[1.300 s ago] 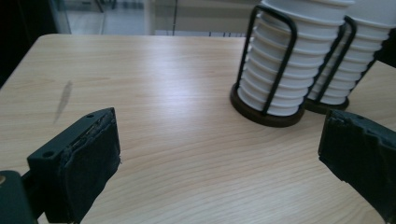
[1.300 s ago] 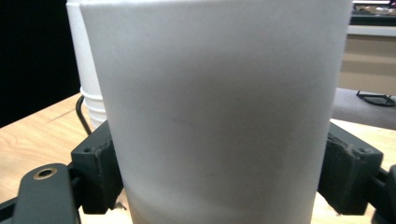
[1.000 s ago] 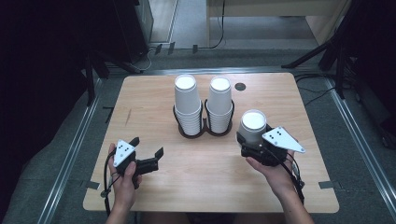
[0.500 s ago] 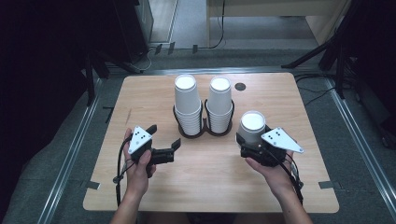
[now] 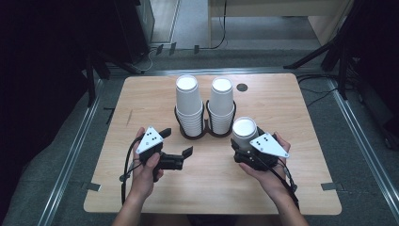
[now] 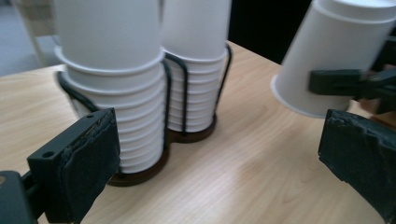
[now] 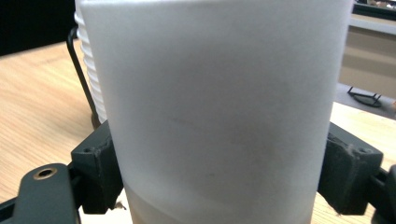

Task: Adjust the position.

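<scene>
Two stacks of upside-down white paper cups (image 5: 189, 106) (image 5: 221, 102) stand in a black wire holder (image 5: 207, 133) at the table's middle. My right gripper (image 5: 245, 145) is shut on a single white cup (image 5: 244, 130) just right of the holder; the cup (image 6: 334, 58) is bottom-up, tilted and off the table. Up close, the cup (image 7: 224, 107) sits between the right gripper's (image 7: 223, 175) pads (image 7: 348, 172), which press on its sides. My left gripper (image 5: 177, 141) stands open, nothing in it, in front of the left stack (image 6: 112, 74), jaws wide apart.
The wooden table (image 5: 282, 103) has a small dark hole (image 5: 242, 87) behind the right stack. Metal rails (image 5: 362, 136) run along the floor beside the table, and dark stands (image 5: 329, 52) lie beyond its far right corner.
The left gripper has moved right and forward toward the cup stacks and risen a little. The right gripper has stayed in place, still holding the cup.
</scene>
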Demonstrator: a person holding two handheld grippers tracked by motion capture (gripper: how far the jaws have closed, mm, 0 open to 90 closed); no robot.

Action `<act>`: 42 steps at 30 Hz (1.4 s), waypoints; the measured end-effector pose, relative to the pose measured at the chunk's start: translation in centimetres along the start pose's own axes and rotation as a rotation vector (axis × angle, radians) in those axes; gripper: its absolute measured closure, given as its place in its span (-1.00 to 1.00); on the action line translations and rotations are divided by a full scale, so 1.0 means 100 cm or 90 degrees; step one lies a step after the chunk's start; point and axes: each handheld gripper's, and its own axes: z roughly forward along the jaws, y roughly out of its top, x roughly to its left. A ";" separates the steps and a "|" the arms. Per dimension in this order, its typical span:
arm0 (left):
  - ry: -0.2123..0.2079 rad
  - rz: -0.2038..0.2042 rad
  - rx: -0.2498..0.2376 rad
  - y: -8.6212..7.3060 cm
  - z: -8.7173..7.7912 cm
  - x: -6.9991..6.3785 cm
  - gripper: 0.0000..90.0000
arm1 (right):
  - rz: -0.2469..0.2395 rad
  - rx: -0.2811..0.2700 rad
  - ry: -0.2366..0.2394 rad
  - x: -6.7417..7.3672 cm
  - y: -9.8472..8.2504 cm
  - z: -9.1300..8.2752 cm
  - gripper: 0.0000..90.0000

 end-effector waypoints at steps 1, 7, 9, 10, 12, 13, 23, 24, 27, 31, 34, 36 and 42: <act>-0.004 0.005 0.004 0.000 0.002 -0.002 -1.00 | -0.009 0.001 -0.002 0.001 -0.001 0.001 -0.64; -0.044 0.001 0.018 -0.001 0.005 -0.008 -1.00 | -0.065 0.014 -0.017 0.010 -0.006 0.006 -0.64; -0.060 -0.005 0.022 -0.001 0.006 -0.009 -1.00 | -0.082 0.018 -0.018 0.014 -0.008 0.007 -0.64; -0.060 -0.005 0.022 -0.001 0.006 -0.009 -1.00 | -0.088 0.018 -0.015 0.015 -0.009 0.008 -0.64; -0.071 -0.007 0.026 0.000 0.006 -0.011 -1.00 | -0.093 0.021 -0.012 0.018 -0.010 0.009 -0.64; -0.071 -0.007 0.026 0.000 0.006 -0.011 -1.00 | -0.093 0.021 -0.012 0.018 -0.010 0.009 -0.64; -0.104 -0.009 0.023 0.005 0.006 -0.017 -1.00 | -0.150 0.014 0.015 0.037 -0.014 0.009 -0.64; -0.110 -0.010 0.025 0.005 0.007 -0.018 -1.00 | -0.157 0.012 0.018 0.039 -0.014 0.009 -0.64; -0.116 -0.010 0.032 0.005 0.009 -0.020 -1.00 | -0.166 0.010 0.027 0.045 -0.014 0.009 -0.64; -0.129 -0.011 0.044 0.004 0.012 -0.023 -1.00 | -0.179 0.009 0.038 0.051 -0.014 0.008 -0.64; -0.138 -0.011 0.046 0.004 0.013 -0.026 -1.00 | -0.186 0.007 0.047 0.055 -0.014 0.008 -0.64; -0.140 -0.007 0.048 0.004 0.014 -0.028 -1.00 | -0.191 0.006 0.049 0.056 -0.014 0.008 -0.64; -0.155 -0.013 0.050 0.003 0.016 -0.031 -1.00 | -0.196 0.001 0.075 0.064 -0.011 0.005 -0.64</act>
